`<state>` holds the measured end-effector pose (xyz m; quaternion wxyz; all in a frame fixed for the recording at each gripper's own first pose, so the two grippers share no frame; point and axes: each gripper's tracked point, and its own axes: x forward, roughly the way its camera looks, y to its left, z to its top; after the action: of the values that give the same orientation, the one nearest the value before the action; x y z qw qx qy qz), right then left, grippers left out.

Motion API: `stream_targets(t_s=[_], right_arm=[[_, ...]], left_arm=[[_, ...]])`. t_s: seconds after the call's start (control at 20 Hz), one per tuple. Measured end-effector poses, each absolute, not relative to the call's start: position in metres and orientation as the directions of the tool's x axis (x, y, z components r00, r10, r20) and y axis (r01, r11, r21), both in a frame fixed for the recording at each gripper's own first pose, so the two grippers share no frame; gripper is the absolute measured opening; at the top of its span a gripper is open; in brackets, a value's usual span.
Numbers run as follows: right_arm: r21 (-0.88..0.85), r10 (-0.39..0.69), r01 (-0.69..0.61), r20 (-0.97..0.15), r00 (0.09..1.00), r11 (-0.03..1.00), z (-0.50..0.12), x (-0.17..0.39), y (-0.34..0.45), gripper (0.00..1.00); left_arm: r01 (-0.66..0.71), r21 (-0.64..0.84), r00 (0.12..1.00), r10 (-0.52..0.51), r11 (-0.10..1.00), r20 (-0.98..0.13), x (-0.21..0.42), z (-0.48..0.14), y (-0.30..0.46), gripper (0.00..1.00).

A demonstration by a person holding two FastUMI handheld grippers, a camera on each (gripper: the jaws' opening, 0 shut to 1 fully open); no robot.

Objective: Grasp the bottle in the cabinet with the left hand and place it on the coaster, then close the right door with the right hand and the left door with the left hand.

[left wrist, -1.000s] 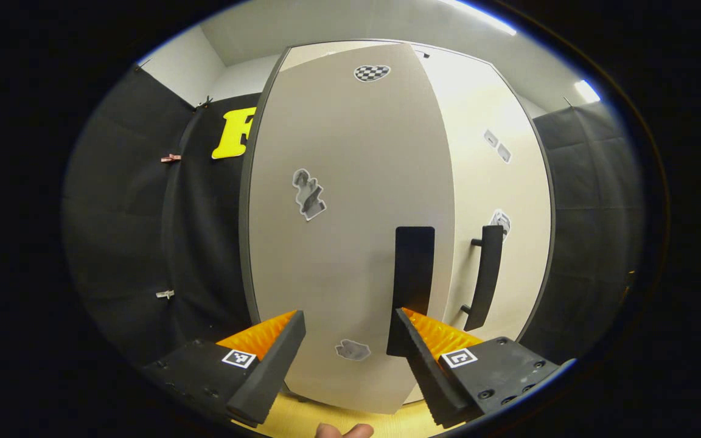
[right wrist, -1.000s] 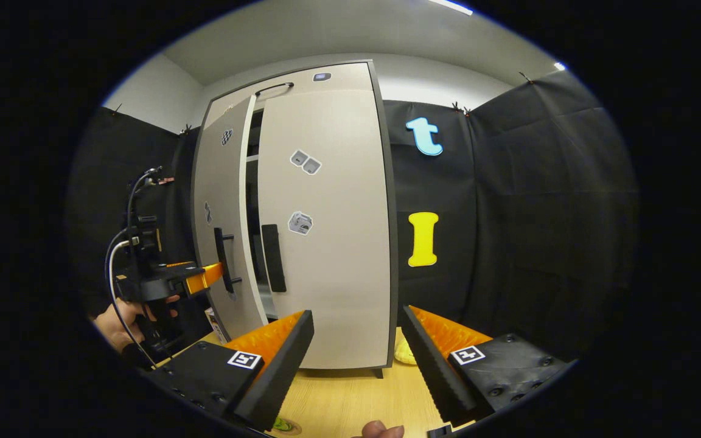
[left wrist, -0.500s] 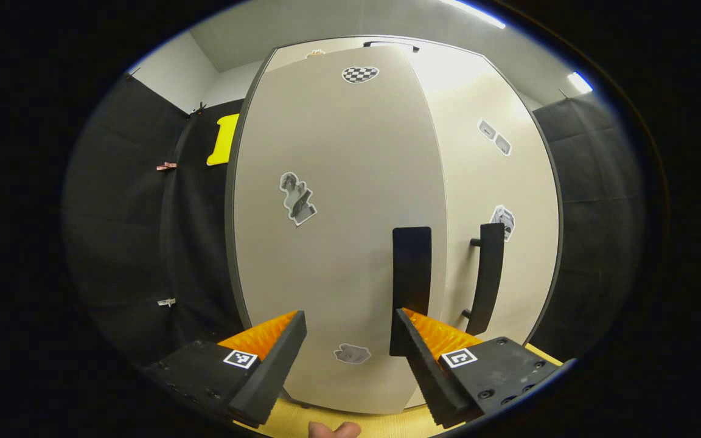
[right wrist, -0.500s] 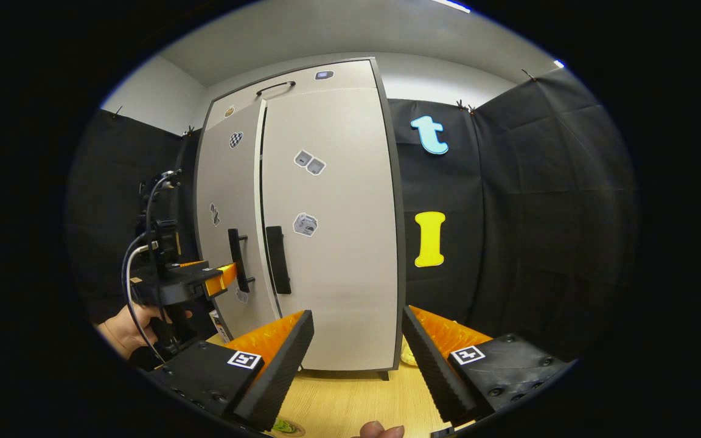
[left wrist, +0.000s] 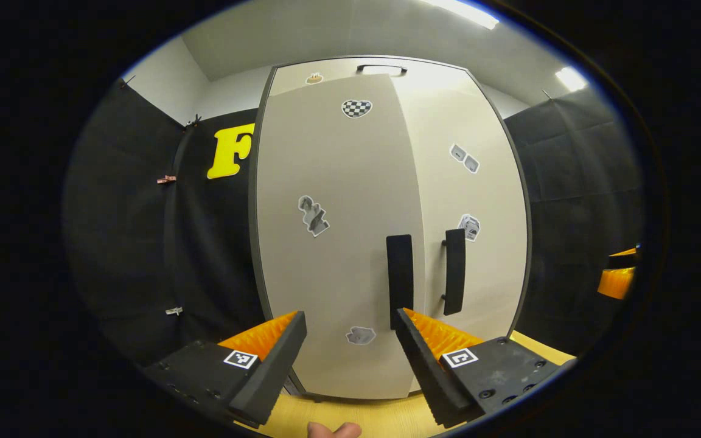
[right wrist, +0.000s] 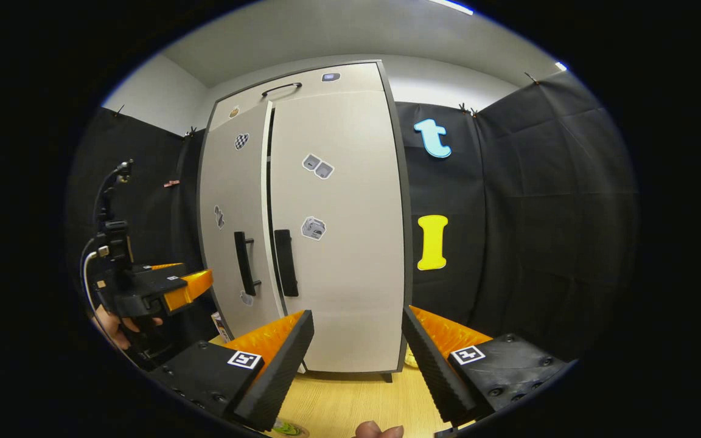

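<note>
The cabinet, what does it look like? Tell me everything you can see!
The cabinet is tall and pale grey with a dark frame and two doors. Each door has a black vertical handle near the middle seam: the left door's, the right door's. Little stickers dot both doors. Another handle sits on top. Both doors look shut or nearly so, with a thin dark line between them. It stands upright on a light wooden table against the black wall. No tool touches it.

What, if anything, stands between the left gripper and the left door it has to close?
Nothing visible. In the left gripper view the left gripper is open and faces the left door with bare air between them. The left door looks nearly shut beside the right door.
</note>
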<state>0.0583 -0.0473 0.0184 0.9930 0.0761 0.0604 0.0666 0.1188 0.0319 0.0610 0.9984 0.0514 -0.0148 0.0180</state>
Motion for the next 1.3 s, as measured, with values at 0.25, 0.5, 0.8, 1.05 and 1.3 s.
stream_targets(t_s=[0.25, 0.5, 0.8, 1.05, 1.3], right_arm=[[0.135, 0.127, -0.115, -0.086, 0.988, 0.984, 0.029, 0.054, -0.033, 0.96], [0.097, 0.117, -0.109, -0.081, 0.990, 0.989, 0.032, 0.049, -0.017, 0.97], [0.084, 0.109, -0.102, -0.074, 0.991, 0.991, 0.037, 0.039, -0.003, 0.96], [0.075, 0.111, -0.105, -0.081, 0.991, 0.992, 0.036, 0.032, 0.006, 0.96], [0.068, 0.113, -0.108, -0.083, 0.990, 0.992, 0.037, 0.028, 0.011, 0.96]], left_arm=[[-0.039, 0.082, 0.999, 0.036, 0.996, 0.034, 0.084, 0.063, 0.044, 0.94], [-0.043, 0.081, 0.999, 0.040, 0.996, 0.036, 0.053, 0.059, 0.053, 0.94], [-0.057, 0.040, 0.998, 0.057, 0.998, 0.006, 0.023, 0.045, 0.068, 0.94], [-0.069, 0.061, 0.998, 0.069, 0.996, 0.002, 0.010, 0.042, 0.076, 0.95], [-0.060, 0.082, 0.998, 0.060, 0.995, 0.005, 0.005, 0.043, 0.075, 0.94]])
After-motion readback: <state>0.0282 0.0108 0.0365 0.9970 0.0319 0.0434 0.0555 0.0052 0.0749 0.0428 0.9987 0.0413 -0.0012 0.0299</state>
